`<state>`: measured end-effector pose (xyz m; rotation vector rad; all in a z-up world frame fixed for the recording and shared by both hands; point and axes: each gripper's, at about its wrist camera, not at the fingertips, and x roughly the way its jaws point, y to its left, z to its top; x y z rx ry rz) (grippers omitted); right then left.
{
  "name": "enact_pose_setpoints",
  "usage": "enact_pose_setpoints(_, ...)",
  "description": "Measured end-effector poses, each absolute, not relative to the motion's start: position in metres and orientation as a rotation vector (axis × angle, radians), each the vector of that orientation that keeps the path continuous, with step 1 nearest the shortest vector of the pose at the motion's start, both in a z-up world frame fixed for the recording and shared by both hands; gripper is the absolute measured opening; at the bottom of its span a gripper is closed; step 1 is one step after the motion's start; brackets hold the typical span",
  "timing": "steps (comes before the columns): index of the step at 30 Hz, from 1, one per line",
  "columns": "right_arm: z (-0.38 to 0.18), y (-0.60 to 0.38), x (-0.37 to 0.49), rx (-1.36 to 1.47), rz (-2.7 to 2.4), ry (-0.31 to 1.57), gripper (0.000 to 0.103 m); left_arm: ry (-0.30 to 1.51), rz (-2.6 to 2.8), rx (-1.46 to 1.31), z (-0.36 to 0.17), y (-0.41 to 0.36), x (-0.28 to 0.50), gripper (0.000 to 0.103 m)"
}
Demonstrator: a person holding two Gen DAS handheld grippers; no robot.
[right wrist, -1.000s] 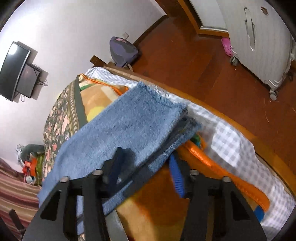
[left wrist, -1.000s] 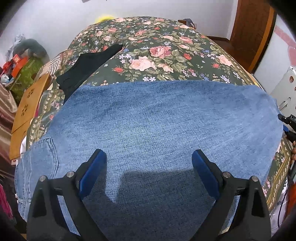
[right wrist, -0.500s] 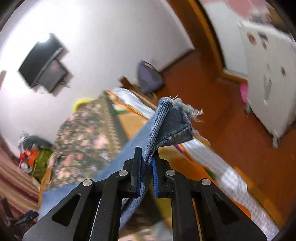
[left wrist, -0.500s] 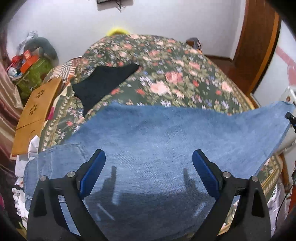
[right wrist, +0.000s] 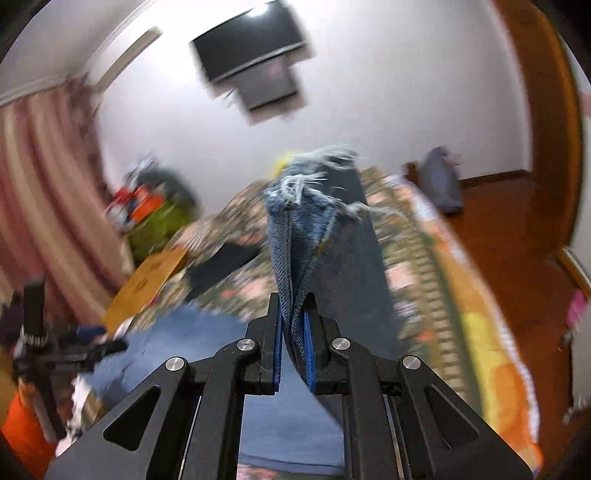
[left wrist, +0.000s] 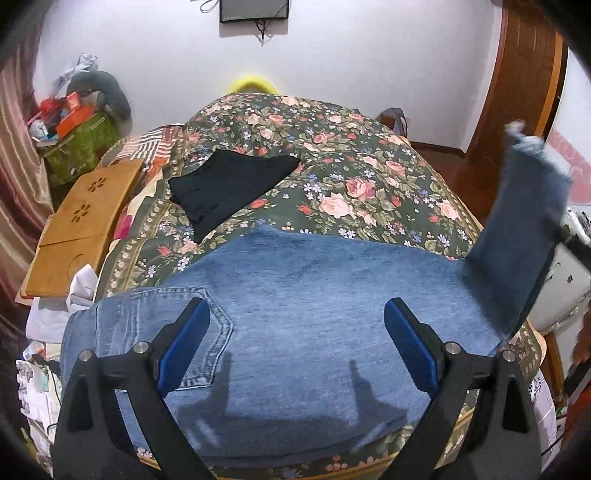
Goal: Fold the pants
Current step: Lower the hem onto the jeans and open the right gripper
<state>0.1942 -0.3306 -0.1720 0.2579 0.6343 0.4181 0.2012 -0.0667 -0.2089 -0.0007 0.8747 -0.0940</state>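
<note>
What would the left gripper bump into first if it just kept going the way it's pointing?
Most likely the jeans spread on the bed; the open left gripper angles down at them, nothing between.

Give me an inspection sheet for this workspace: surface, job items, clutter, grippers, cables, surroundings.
Surface: floral bedspread over a bed.
Job's things: blue jeans spread flat, frayed hem end lifted.
Clutter: black garment; wooden lap tray.
Grippers: left gripper open above the jeans; right gripper shut on the hem end.
Cables: wires hang under the wall screen.
Surroundings: white wall, wooden door, curtain.
</note>
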Motion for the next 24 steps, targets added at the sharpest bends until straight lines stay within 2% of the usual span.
enact_pose_setpoints(7, -0.234, -0.248, 0.199, 0.133, 0.596, 0.847, 0.01, 0.893, -0.1, -0.019, -0.216, -0.054, 0.198, 0.096)
enact_pose_setpoints(10, -0.265, -0.226, 0.195, 0.089, 0.623, 0.958, 0.016, 0.899, -0.115, -0.006, -0.219, -0.056, 0.198, 0.096)
enact_pose_setpoints(13, -0.268, -0.226, 0.193, 0.088, 0.63, 0.975, 0.024, 0.895, -0.137, 0.026, -0.218, -0.062, 0.198, 0.096)
enact_pose_setpoints(15, -0.262, -0.233, 0.195, 0.127, 0.671, 1.001, 0.042, 0.881, -0.16, 0.056, -0.215, -0.071, 0.2, 0.096)
enact_pose_setpoints(17, -0.253, -0.237, 0.195, 0.138, 0.679, 0.993, 0.045, 0.871, -0.177, 0.076, -0.212, -0.08, 0.205, 0.096)
enact_pose_setpoints(18, -0.246, -0.238, 0.195, 0.125, 0.673, 0.972, 0.045, 0.865, -0.191, 0.08, -0.21, -0.085, 0.209, 0.093)
enact_pose_setpoints(22, -0.223, -0.249, 0.185, 0.076, 0.599, 0.889, 0.045, 0.874, -0.259, 0.086, -0.209, -0.107, 0.224, 0.063)
enact_pose_setpoints(23, -0.218, -0.255, 0.186, 0.077, 0.58, 0.873, 0.045, 0.887, -0.276, 0.086, -0.212, -0.115, 0.229, 0.059)
enact_pose_setpoints(24, -0.213, -0.265, 0.188, 0.086, 0.557, 0.854, 0.045, 0.9, -0.292, 0.088, -0.215, -0.122, 0.233, 0.046)
